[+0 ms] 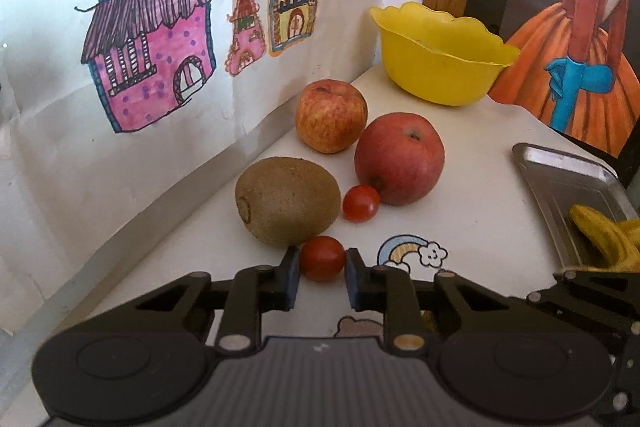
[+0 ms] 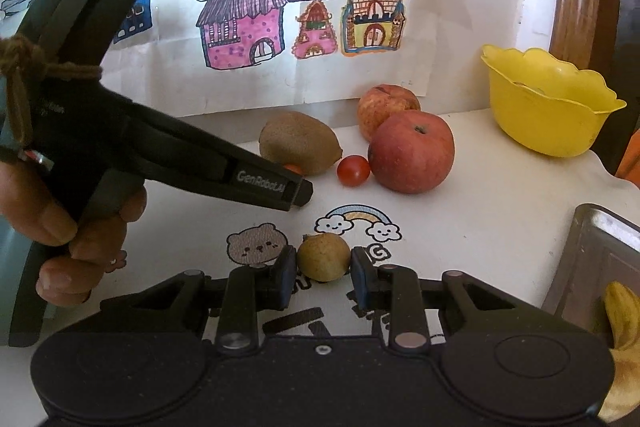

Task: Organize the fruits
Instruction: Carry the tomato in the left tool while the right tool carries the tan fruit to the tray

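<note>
White tabletop (image 2: 500, 211), cartoon stickers (image 2: 356, 223), house drawings (image 1: 148, 39) behind.

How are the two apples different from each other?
The front apple is darker red and looks bigger; the back apple is paler, orange-yellow with red streaks. The front apple touches a cherry tomato; the back apple sits nearer the wall. Both are round, whole, and on the white table.

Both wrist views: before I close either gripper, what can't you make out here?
- Yellow bowl: its inside, hidden by its own wall in both views.
- Metal tray: cut off by the right edge; bananas only partly shown.
- Near cherry tomato: in the right wrist view, mostly hidden behind the left gripper.
- Small yellow-green fruit between the right gripper pads: contact unclear.
</note>
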The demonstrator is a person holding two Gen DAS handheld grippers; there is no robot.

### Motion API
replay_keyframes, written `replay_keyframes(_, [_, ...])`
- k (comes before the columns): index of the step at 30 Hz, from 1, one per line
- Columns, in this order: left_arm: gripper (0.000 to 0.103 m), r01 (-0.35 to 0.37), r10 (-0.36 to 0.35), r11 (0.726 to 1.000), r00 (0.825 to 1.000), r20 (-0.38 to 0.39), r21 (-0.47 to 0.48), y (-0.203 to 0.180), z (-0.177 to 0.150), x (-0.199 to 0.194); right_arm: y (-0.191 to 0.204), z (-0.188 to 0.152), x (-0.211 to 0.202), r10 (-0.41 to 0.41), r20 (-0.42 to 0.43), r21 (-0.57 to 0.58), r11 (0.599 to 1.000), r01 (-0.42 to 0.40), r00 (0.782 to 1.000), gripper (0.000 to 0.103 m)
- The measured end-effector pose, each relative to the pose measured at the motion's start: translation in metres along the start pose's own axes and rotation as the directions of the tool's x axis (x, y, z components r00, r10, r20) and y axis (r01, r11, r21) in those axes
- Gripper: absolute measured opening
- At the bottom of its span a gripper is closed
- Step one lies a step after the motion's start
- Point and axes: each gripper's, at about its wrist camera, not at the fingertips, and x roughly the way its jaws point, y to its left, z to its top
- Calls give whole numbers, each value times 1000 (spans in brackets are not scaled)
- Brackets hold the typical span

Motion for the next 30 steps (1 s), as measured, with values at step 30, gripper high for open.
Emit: replay_keyframes(30, [25, 309, -318, 930, 948, 14, 201, -136, -44, -89, -52, -86, -183, -319, 75, 244, 925, 293, 945, 31])
